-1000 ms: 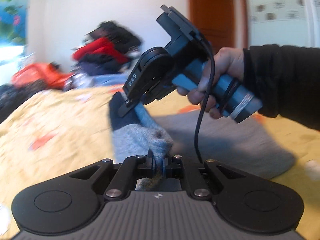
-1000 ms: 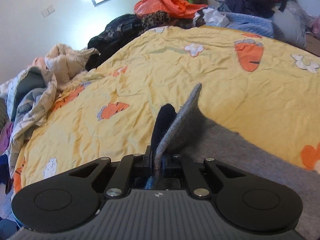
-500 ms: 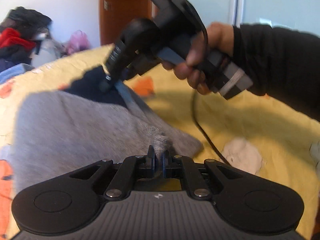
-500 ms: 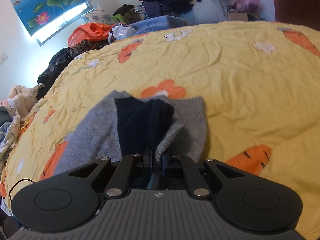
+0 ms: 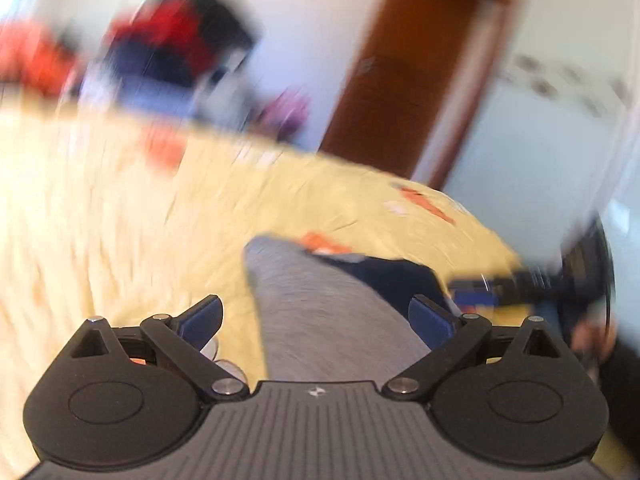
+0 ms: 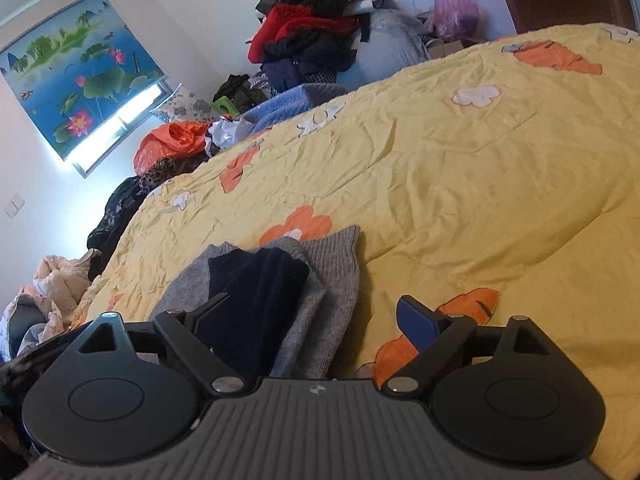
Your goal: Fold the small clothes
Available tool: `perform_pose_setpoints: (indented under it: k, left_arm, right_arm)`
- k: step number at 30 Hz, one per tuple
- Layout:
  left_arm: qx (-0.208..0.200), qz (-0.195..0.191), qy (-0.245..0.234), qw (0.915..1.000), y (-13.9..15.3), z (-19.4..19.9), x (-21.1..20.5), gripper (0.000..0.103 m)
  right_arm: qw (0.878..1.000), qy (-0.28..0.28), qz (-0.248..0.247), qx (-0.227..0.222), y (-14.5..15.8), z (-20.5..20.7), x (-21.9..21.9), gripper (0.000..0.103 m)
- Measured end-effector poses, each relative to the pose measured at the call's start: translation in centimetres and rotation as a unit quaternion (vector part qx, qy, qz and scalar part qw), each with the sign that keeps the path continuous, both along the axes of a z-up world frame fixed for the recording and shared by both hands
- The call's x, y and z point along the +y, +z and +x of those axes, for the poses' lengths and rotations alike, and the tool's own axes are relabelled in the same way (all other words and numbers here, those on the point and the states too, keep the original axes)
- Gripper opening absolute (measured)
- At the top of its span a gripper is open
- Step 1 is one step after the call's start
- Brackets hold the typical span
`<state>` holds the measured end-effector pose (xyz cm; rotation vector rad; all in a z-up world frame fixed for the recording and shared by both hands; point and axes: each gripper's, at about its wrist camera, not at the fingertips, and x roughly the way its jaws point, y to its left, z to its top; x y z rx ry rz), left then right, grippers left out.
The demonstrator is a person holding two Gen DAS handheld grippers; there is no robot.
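Observation:
A small grey knit garment (image 6: 336,276) with a dark navy part (image 6: 256,284) lies folded on the yellow bedspread (image 6: 460,184). My right gripper (image 6: 316,316) is open just above its near end, holding nothing. In the blurred left wrist view the same grey garment (image 5: 320,304) lies flat with its navy part (image 5: 400,276) at the right. My left gripper (image 5: 316,314) is open over it, empty. The other gripper (image 5: 520,280) shows at the right edge of that view.
Piles of clothes (image 6: 316,28) and an orange bag (image 6: 172,140) lie beyond the bed's far edge. More crumpled fabric (image 6: 52,292) sits off the left side. A brown door (image 5: 404,68) stands behind the bed.
Both grippers have opened and let go of the grey garment, which now lies folded on the bedspread. Both have drawn back a little; the left view is swinging.

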<state>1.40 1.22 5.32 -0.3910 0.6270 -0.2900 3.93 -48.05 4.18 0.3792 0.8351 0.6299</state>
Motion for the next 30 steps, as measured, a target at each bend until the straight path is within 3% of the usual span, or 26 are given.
perform_pose_setpoints:
  k: [2,3,5,6,7,8,9,12,14,17,18,21,22,26,30]
  left_arm:
    - [0.076,-0.051,-0.004,0.9958,-2.1,3.8,0.7,0.099]
    - [0.098,-0.066,-0.009,0.9929,-3.0,5.0,0.8,0.099]
    - [0.108,-0.092,-0.025,0.9896,-4.5,6.1,0.8,0.099]
    - [0.106,-0.091,-0.03,0.9898,-4.6,6.3,0.6,0.085]
    - [0.109,-0.088,-0.032,0.9897,-4.6,6.9,0.1,0.065]
    - [0.124,-0.078,-0.033,0.9886,-4.7,7.4,-0.8,0.037]
    - [0.128,-0.059,-0.028,0.9895,-4.5,7.8,-1.5,0.037]
    - [0.096,0.051,-0.043,0.9931,-3.0,7.3,-5.3,0.036]
    - [0.083,0.104,-0.053,0.9896,-2.6,6.9,-7.0,0.036]
    - [0.089,0.103,-0.049,0.9895,-2.9,7.7,-7.2,0.037]
    - [0.094,0.096,-0.048,0.9898,-2.8,7.7,-6.9,0.037]
    - [0.098,0.091,-0.05,0.9897,-2.8,7.5,-6.4,0.041]
    - [0.1,0.087,-0.05,0.9899,-2.8,7.3,-6.1,0.042]
    - [0.107,0.069,-0.04,0.991,-2.9,6.8,-5.0,0.048]
    - [0.103,0.075,-0.039,0.991,-2.6,6.2,-5.0,0.049]
  right_arm:
    - [1.0,0.003,-0.003,0.023,-1.1,0.7,0.8,0.09]
    - [1.0,0.003,0.003,0.014,-1.3,0.7,1.2,0.091]
    - [0.999,0.017,0.028,0.026,-1.7,0.8,1.9,0.092]
    - [0.998,0.023,0.039,0.031,-1.8,0.8,2.2,0.09]
    - [0.998,0.026,0.039,0.033,-1.9,0.7,2.6,0.077]
    - [0.999,0.026,0.02,0.03,-1.9,0.5,3.2,0.064]
    - [0.999,0.026,0.014,0.028,-1.9,0.4,3.4,0.043]
    - [0.999,0.008,0.023,-0.024,-0.4,-0.6,2.6,0.034]
    - [0.999,-0.013,0.036,-0.015,-1.3,0.0,1.5,0.03]
    - [0.997,-0.041,0.058,0.011,-3.2,0.6,0.8,0.032]
    - [0.997,-0.046,0.056,0.011,-2.9,0.4,1.0,0.04]
    - [0.997,-0.061,0.035,0.008,-2.0,-0.8,1.5,0.075]
    - [0.997,-0.069,0.032,-0.001,-1.5,-1.6,1.5,0.082]
    - [0.994,-0.099,0.033,-0.028,-0.1,-4.1,0.4,0.083]
    - [0.994,-0.1,0.02,-0.047,0.7,-5.8,0.2,0.083]
